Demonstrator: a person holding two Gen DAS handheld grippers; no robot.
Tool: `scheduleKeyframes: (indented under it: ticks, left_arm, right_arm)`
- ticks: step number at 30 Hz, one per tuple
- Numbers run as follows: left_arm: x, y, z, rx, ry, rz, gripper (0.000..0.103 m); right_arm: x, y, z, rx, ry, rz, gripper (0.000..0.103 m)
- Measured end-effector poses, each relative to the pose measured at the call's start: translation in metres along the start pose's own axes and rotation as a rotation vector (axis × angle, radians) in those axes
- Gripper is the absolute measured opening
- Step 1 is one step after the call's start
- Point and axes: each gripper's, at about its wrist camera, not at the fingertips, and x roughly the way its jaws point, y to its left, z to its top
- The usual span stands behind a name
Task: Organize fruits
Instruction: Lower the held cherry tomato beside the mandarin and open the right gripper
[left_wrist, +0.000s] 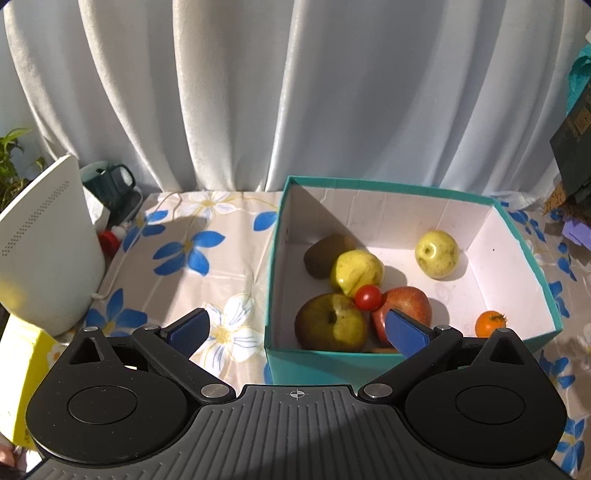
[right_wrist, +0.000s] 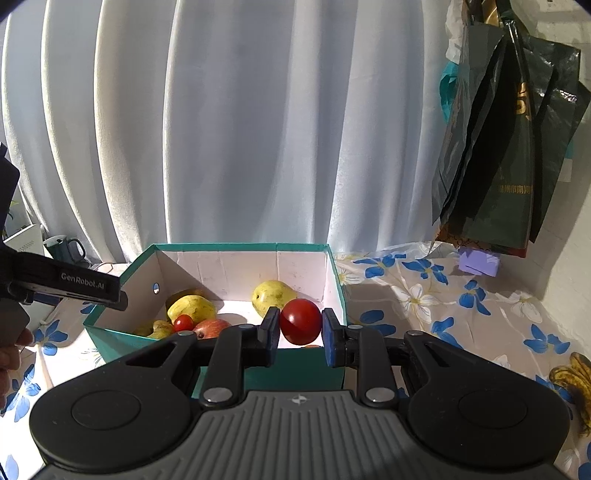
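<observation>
In the right wrist view the right gripper (right_wrist: 300, 334) sat low in the middle of the frame, its two fingers drawn in on a red tomato (right_wrist: 300, 321). The left pad met the tomato's side; on the right a thin gap seemed to show, though from that angle I could not be sure. The tomato hung just over the near right corner of the teal box (right_wrist: 334, 266), whose white inside filled the centre of the picture. At the left edge of that frame the left gripper (right_wrist: 88, 286) reached in as a dark bar over the box's left wall.

The left wrist view looked down into the same box (left_wrist: 275, 258) from its near left side. The left gripper (left_wrist: 295, 326) stood spread wide with nothing between its blue pads (left_wrist: 404, 332), the right one over the near edge of the box and the left one over the flowered tablecloth (left_wrist: 184, 240).

Inside, right of centre in that frame, lay a brown kiwi (left_wrist: 325, 254) at the back left, touching a yellow pear (left_wrist: 356, 271). A small cherry tomato (left_wrist: 368, 297) rested between that pear, a green-brown apple (left_wrist: 330, 326) and a red apple (left_wrist: 406, 306). Another yellow fruit (left_wrist: 437, 258) sat apart toward the back right, and a small orange fruit (left_wrist: 490, 323) lay alone in the near right corner.

A white appliance (left_wrist: 48, 251) stood at the left edge, white curtains (left_wrist: 295, 92) hung behind, and a spotted banana (right_wrist: 574, 380) lay at the right edge of the right wrist view.
</observation>
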Motion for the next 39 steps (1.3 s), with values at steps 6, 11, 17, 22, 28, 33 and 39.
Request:
scheduleKeyframes:
  ticks: [6, 11, 17, 22, 28, 33, 39]
  left_arm:
    - [-0.005, -0.005, -0.007, 0.032, 0.022, -0.016, 0.103]
    - [-0.009, -0.008, -0.011, 0.041, 0.024, -0.017, 0.103]
    - [-0.013, -0.015, -0.015, 0.062, 0.032, -0.028, 0.103]
    - [-0.014, -0.018, -0.016, 0.084, 0.026, -0.01, 0.103]
    - [-0.01, -0.017, -0.014, 0.076, 0.034, -0.003, 0.103]
    - [-0.004, -0.015, -0.013, 0.07, 0.05, 0.019, 0.103]
    - [0.0, -0.009, -0.01, 0.041, 0.06, 0.023, 0.103]
  right_arm:
    - [-0.002, -0.001, 0.0, -0.005, 0.007, 0.013, 0.023]
    - [0.002, 0.0, 0.0, -0.012, 0.02, 0.026, 0.023]
    - [0.015, 0.004, 0.004, -0.035, 0.033, 0.043, 0.023]
    - [0.034, 0.006, 0.005, -0.04, 0.06, 0.051, 0.023]
    - [0.063, 0.004, 0.004, -0.04, 0.1, 0.034, 0.023]
    - [0.082, 0.005, 0.001, -0.05, 0.139, 0.041, 0.023]
    - [0.104, 0.004, -0.005, -0.053, 0.199, 0.055, 0.023]
